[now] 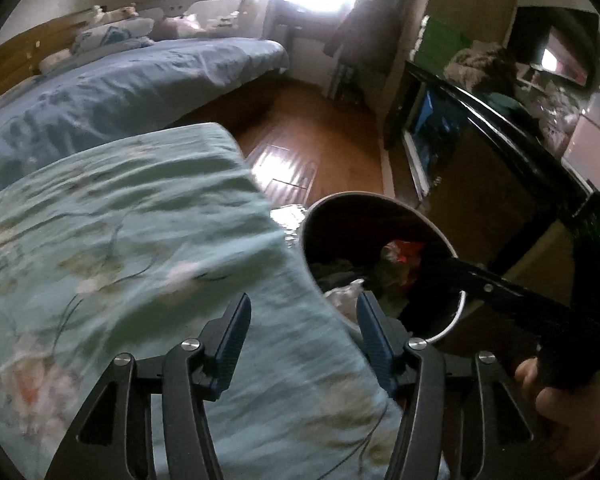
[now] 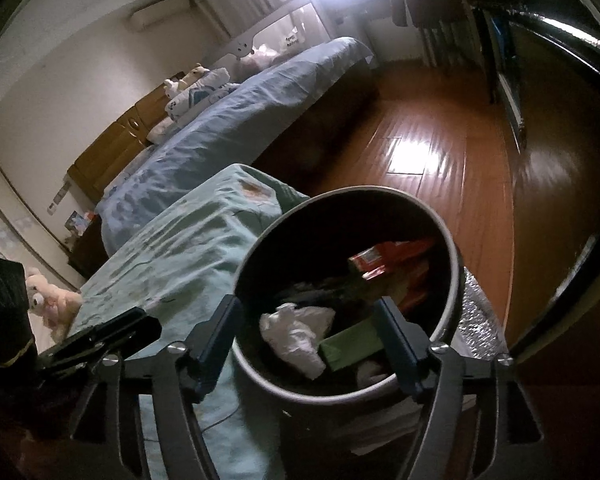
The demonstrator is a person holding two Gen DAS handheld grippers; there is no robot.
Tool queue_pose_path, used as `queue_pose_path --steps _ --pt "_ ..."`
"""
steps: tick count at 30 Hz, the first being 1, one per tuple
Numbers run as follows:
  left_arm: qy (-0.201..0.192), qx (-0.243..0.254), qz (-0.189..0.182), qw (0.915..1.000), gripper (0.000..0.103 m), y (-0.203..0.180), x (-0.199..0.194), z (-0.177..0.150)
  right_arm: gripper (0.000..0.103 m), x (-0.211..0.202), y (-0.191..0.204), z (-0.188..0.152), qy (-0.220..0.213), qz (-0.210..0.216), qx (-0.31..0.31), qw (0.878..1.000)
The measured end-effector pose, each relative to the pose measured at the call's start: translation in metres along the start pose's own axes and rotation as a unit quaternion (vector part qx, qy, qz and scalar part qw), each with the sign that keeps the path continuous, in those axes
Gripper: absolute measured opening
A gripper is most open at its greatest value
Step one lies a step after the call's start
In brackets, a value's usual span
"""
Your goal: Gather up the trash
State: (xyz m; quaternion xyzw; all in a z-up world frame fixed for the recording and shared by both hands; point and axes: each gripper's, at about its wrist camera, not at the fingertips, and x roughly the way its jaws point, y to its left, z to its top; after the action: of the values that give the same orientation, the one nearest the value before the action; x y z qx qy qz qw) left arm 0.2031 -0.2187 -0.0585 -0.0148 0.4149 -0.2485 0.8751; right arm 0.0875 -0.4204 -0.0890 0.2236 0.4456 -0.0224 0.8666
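Note:
A round dark trash bin (image 2: 456,264) stands on the wood floor beside the bed. It holds a crumpled white tissue (image 2: 296,332), a green packet (image 2: 352,346) and a red-orange box (image 2: 392,260). My right gripper (image 2: 306,314) is open and empty, right above the bin's mouth. My left gripper (image 1: 302,312) is open and empty over the green floral blanket (image 1: 132,240), just left of the bin (image 1: 444,236). The right gripper's black body (image 1: 520,296) reaches over the bin in the left wrist view.
A bed with a blue sheet (image 1: 120,80) lies behind the blanket. A dark glossy cabinet (image 1: 500,152) stands at the right. Wood floor (image 2: 420,152) runs between them. A plush toy (image 2: 52,300) lies at the left. Silver bubble wrap (image 2: 476,320) lies by the bin.

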Motion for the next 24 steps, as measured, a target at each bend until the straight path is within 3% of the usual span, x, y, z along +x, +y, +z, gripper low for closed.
queue_pose_path --steps 17,24 --pt "-0.052 -0.070 0.043 0.9952 0.058 0.069 -0.084 -0.048 0.082 -0.003 0.078 -0.029 -0.010 0.042 -0.047 0.998" --pt "-0.096 -0.087 0.085 0.9879 0.061 0.090 -0.127 -0.068 0.093 -0.003 0.125 -0.033 -0.036 0.052 -0.096 0.993"
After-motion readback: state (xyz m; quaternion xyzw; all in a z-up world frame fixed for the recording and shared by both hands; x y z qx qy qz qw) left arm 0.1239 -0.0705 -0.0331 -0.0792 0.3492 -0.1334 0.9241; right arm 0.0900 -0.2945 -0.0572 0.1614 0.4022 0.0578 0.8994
